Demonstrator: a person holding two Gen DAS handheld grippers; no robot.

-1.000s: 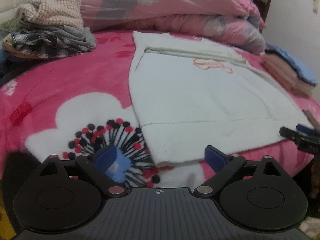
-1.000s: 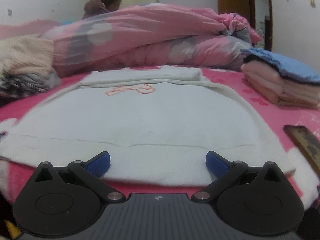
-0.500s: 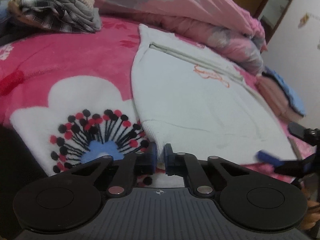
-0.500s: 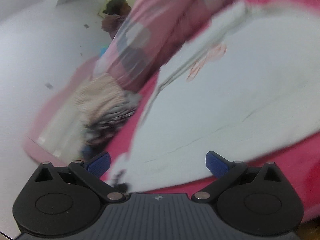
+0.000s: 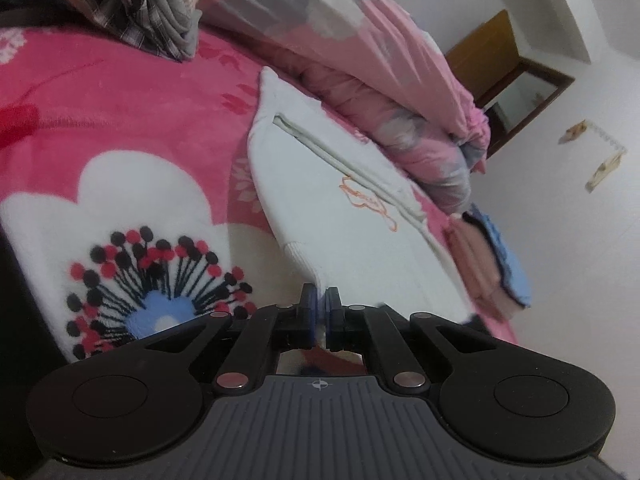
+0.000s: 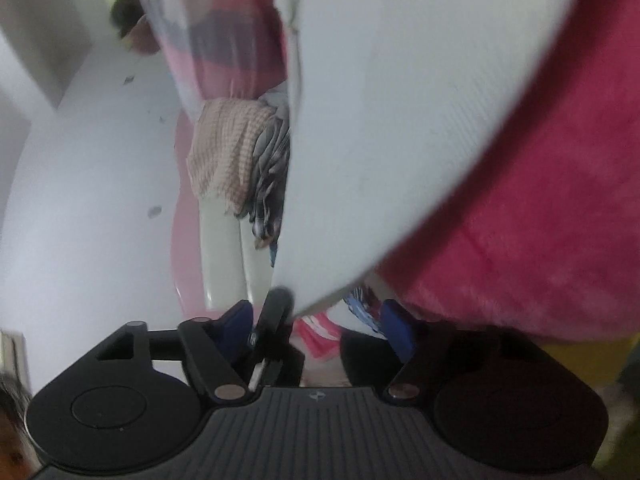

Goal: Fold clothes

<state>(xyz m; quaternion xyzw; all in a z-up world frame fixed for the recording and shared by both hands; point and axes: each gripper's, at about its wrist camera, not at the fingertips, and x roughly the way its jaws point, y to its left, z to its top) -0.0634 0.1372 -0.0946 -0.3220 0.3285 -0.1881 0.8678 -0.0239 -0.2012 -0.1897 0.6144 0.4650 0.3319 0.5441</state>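
A white sweater with an orange embroidered mark lies flat on the pink flowered bedspread. My left gripper is shut on the sweater's near left hem corner, and the ribbed hem rises out of the pinched pads. The right wrist view is rolled hard to one side. There the sweater fills the upper middle, and its hem edge reaches down into the gap of my right gripper. That gripper is open, with its blue pads apart on either side of the hem. A black finger-like part shows beside the hem.
A heap of unfolded clothes sits at the far left of the bed. A bunched pink duvet runs along the back. A stack of folded pink and blue clothes lies at the right edge. Bare white wall is beyond.
My left gripper went from open to shut on the hem corner and tilted up. My right gripper rolled sideways and came in at the hem, with its fingers narrowing around it.
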